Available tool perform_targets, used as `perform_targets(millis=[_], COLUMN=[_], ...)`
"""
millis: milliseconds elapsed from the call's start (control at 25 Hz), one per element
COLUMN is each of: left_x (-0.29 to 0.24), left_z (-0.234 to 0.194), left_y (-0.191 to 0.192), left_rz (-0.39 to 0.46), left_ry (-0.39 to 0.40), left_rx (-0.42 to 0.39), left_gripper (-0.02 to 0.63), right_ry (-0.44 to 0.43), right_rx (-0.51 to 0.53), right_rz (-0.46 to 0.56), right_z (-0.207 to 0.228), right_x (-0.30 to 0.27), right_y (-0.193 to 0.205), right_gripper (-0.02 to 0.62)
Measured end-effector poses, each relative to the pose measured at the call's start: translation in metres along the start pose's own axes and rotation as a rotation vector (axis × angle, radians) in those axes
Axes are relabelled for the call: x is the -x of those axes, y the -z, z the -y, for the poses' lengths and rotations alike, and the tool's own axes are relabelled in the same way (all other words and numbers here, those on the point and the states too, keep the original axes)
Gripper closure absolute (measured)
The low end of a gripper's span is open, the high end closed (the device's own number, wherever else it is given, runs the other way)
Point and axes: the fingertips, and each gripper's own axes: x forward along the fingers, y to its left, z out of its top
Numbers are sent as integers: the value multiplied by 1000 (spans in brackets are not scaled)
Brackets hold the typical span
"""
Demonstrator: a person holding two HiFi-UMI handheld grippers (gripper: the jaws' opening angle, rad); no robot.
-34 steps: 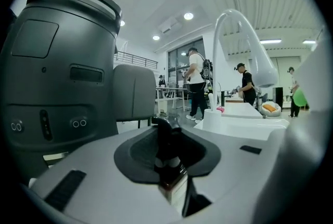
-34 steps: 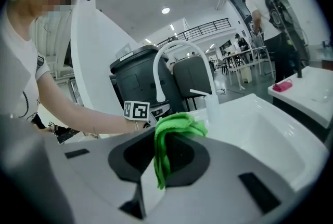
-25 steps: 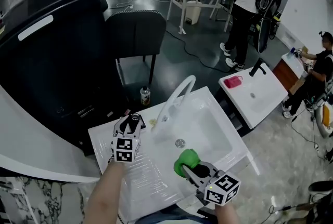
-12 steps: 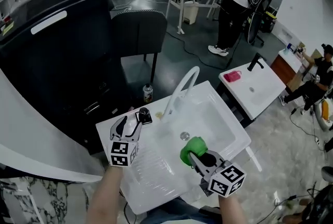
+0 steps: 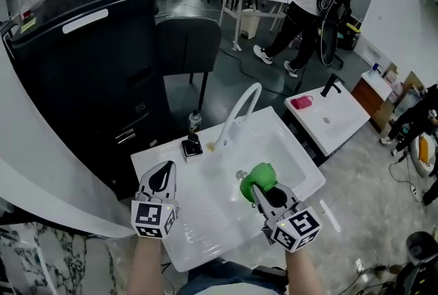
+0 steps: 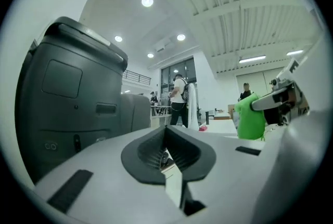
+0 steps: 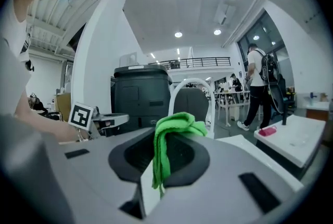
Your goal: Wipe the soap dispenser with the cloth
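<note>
Evidently readied for wiping, the green cloth (image 5: pixel 258 176) is pinched, bunched, in the right gripper (image 5: pixel 260 192) above the sink (image 5: pixel 205 225). The left gripper (image 5: pixel 162 176) is fully closed and empty, apart from the soap dispenser (image 5: pixel 191 147) standing beside the faucet (image 5: pixel 239 112).

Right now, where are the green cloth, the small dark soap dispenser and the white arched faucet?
green cloth (image 5: pixel 259 177), head view, bunched top
small dark soap dispenser (image 5: pixel 191 147), head view, top
white arched faucet (image 5: pixel 235 115), head view, mid-arch
</note>
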Motion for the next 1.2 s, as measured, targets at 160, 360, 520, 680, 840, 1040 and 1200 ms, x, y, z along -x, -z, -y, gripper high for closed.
perform_targets(millis=[160, 360, 520, 680, 840, 1040, 1200], left_x=[26, 54, 75, 90, 100, 107, 110], left_z=[12, 30, 46, 64, 79, 88, 88], left_y=[-25, -47, -66, -88, -101, -107, -111], left_rz=[38, 70, 84, 114, 135, 155, 159], left_ry=[-45, -101, -141, -141, -124, -115, -112], left_rx=[-52, -55, -59, -87, -118, -118, -131], left_gripper=[591, 591, 591, 591, 591, 591, 591], right_ry=[29, 68, 92, 106, 108, 111, 115], right_rx=[55, 112, 141, 135, 180, 189, 203], right_rz=[27, 81, 130, 174, 184, 199, 210], right_z=[-3, -3, -8, -14, -24, -31, -38], right_x=[7, 26, 50, 70, 81, 88, 91], right_y=[-9, -27, -45, -62, -65, -67, -70], right_gripper=[546, 546, 546, 546, 548, 548, 548])
